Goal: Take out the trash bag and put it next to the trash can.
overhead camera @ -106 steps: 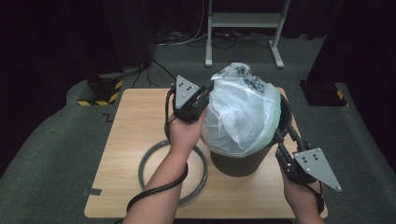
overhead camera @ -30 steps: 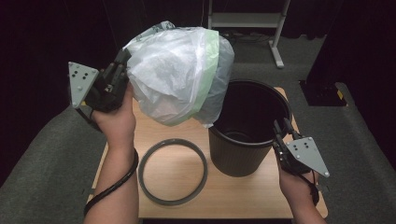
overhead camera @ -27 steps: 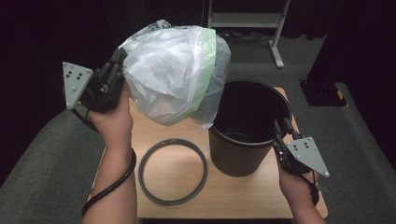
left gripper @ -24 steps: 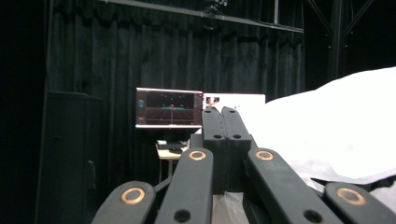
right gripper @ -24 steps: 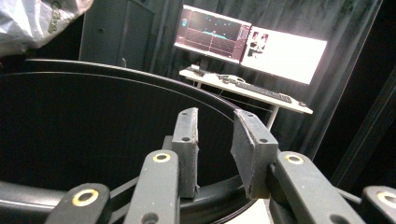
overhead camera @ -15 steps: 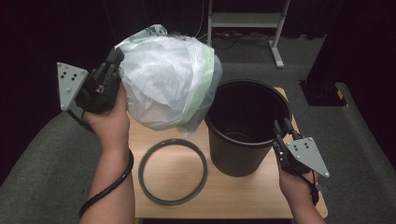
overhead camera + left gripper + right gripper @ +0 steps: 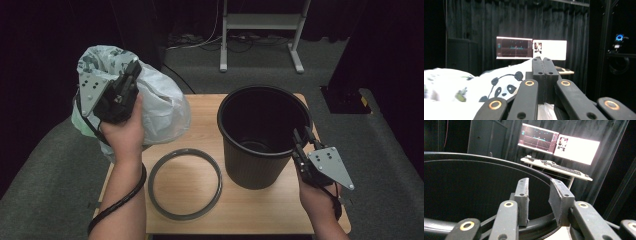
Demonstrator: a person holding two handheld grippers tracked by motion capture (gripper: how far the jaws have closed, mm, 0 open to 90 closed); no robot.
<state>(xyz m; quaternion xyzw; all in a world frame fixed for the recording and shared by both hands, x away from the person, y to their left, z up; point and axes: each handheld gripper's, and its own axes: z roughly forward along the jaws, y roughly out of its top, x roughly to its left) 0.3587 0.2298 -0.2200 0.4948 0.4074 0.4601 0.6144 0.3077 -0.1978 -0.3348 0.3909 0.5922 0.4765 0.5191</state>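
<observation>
A stuffed white plastic bag [image 7: 160, 107] with a panda print hangs off the table's left side, and my left gripper [image 7: 134, 67] is shut on its top. In the left gripper view the jaws [image 7: 543, 60] meet above the bag [image 7: 461, 87]. A black bin [image 7: 260, 160] stands upright on the wooden table [image 7: 260, 210], with no bag in it. My right gripper [image 7: 301, 134] straddles its right rim. Its jaws [image 7: 540, 182] have just been opening and stand apart, with the bin's rim [image 7: 474, 225] between them. A grey ring [image 7: 185, 184] lies flat left of the bin.
Dark carpeted floor surrounds the small table. A white stand [image 7: 260, 30] rises behind it. Beyond that, two lit monitors [image 7: 559, 142] sit on a desk against black curtains.
My left gripper has carried the bag left and down, away from the bin to beyond the table's left edge. The right gripper has stayed at the bin's rim.
</observation>
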